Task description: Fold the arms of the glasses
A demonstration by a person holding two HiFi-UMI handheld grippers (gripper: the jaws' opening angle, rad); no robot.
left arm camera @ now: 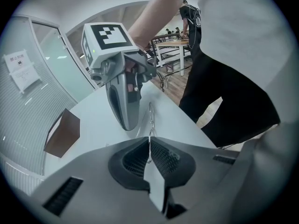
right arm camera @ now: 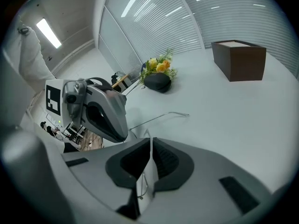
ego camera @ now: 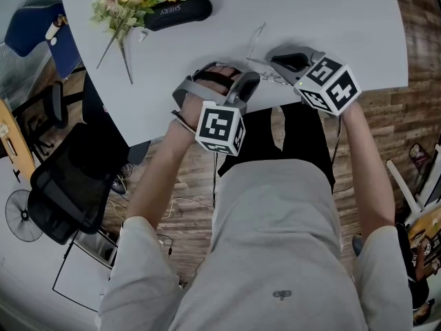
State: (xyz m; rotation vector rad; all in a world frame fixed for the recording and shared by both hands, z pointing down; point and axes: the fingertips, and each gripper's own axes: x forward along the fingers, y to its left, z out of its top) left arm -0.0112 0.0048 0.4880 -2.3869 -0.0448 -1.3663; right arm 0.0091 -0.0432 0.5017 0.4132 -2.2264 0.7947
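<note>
The left gripper (left arm camera: 149,148) is clamped on the thin glasses (left arm camera: 150,118) at the table (ego camera: 331,19) edge, the right gripper (right arm camera: 150,148) seemingly likewise; the open arm (right arm camera: 161,116) should be swung inward gently.

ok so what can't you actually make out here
lenses of the glasses: head view, hidden between the left gripper and right gripper; wire too thin in both gripper views.
second arm: only one shows clearly, right gripper view.
brown box: outside the head view's frame.
</note>
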